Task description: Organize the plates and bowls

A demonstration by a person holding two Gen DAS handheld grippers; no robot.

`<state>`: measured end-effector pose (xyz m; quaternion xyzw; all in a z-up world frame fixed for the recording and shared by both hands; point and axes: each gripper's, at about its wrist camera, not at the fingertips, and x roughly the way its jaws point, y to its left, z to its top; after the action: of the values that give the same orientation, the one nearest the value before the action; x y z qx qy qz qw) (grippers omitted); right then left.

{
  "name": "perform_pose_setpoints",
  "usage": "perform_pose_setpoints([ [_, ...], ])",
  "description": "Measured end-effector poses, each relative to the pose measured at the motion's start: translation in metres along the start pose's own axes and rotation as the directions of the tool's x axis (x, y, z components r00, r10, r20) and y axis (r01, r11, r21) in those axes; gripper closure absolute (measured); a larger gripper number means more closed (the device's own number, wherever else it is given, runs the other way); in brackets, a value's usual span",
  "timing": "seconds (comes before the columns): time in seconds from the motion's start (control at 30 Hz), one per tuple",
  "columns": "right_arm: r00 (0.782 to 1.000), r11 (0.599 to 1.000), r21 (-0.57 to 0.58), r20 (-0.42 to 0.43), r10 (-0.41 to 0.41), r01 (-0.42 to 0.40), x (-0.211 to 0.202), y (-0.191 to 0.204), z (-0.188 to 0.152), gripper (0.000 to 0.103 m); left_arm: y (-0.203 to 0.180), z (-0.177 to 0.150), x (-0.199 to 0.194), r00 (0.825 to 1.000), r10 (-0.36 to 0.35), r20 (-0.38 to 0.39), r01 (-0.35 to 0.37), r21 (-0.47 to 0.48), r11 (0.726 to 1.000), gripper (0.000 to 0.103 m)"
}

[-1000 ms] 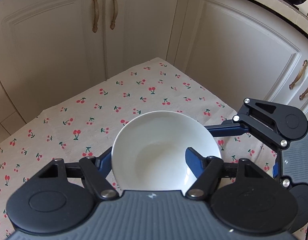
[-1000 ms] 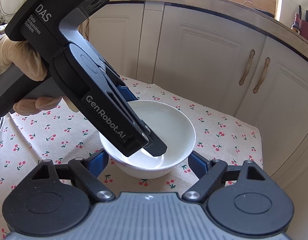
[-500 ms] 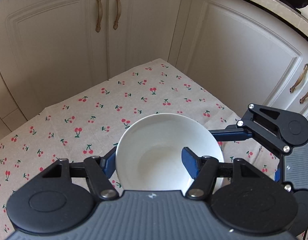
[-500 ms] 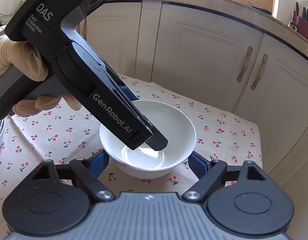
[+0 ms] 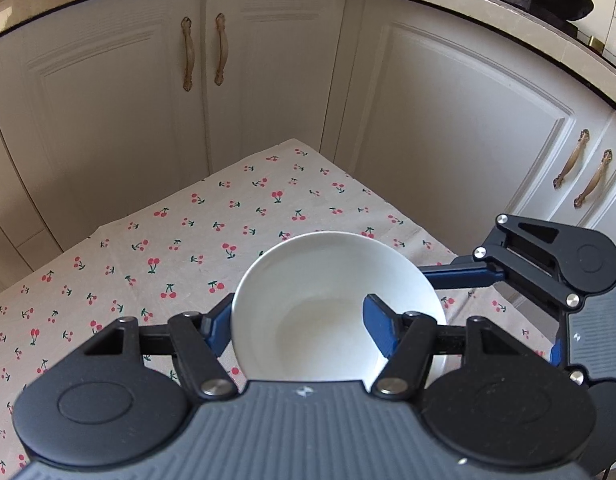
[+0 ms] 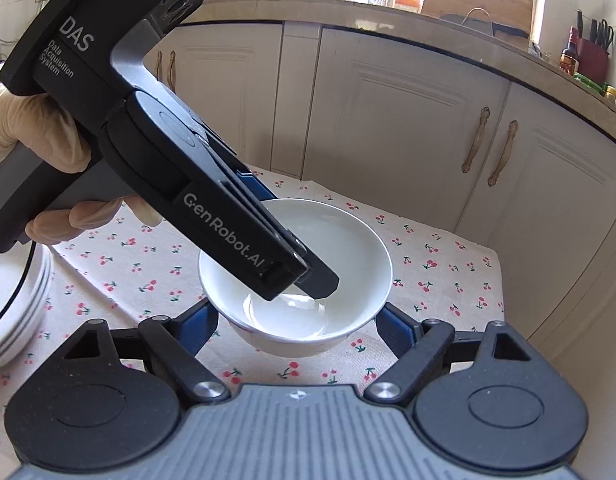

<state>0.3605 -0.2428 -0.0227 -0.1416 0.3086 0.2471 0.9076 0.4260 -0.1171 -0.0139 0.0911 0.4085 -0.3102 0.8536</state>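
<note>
The left tool (image 5: 297, 330) grips the white bowl (image 5: 332, 304) by its near wall above the table (image 5: 187, 248), while the open right tool (image 6: 297, 326) flanks it, plate stack (image 6: 15, 312) at 9 o'clock.

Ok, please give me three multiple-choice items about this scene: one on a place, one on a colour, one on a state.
1. Where is the stack of plates in the right wrist view?
A) at the left edge, on the tablecloth
B) on the kitchen counter
C) on the floor

2. What colour are the cherries printed on the tablecloth?
A) blue
B) red
C) yellow

3. What is the left gripper doing?
A) hanging open over the cloth
B) shut on a plate
C) shut on the wall of the white bowl

Answers: 1 A, the plates sit on the cloth at the picture's left edge; 2 B, the fruit is red with green stems; 3 C, one finger is inside the bowl and the other outside.
</note>
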Motion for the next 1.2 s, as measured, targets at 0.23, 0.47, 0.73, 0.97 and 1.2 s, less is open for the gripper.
perform_pose_setpoints([
  [0.23,1.000,1.000,0.026,0.006,-0.006,0.006,-0.043,0.019,-0.002,0.014,-0.032,-0.007,-0.039,1.000,-0.002,0.012,0.002,0.029,1.000,0.038],
  [0.47,1.000,0.999,0.033,0.016,-0.014,0.014,-0.084,0.044,-0.013,0.014,-0.062,-0.023,-0.071,1.000,0.001,0.017,-0.002,0.044,0.999,0.037],
  [0.73,0.999,0.999,0.031,0.021,-0.027,0.026,-0.117,0.070,-0.028,0.014,-0.085,-0.046,-0.104,0.999,-0.003,0.032,0.001,0.056,0.998,0.037],
  [0.97,0.999,0.999,0.018,0.019,-0.046,0.046,-0.140,0.089,-0.036,0.014,-0.100,-0.062,-0.122,0.999,-0.012,0.039,0.010,0.051,0.999,0.037],
  [1.2,0.999,0.998,0.023,0.015,-0.052,0.051,-0.155,0.103,-0.048,0.014,-0.114,-0.083,-0.134,0.999,-0.020,0.050,0.018,0.044,0.999,0.036],
])
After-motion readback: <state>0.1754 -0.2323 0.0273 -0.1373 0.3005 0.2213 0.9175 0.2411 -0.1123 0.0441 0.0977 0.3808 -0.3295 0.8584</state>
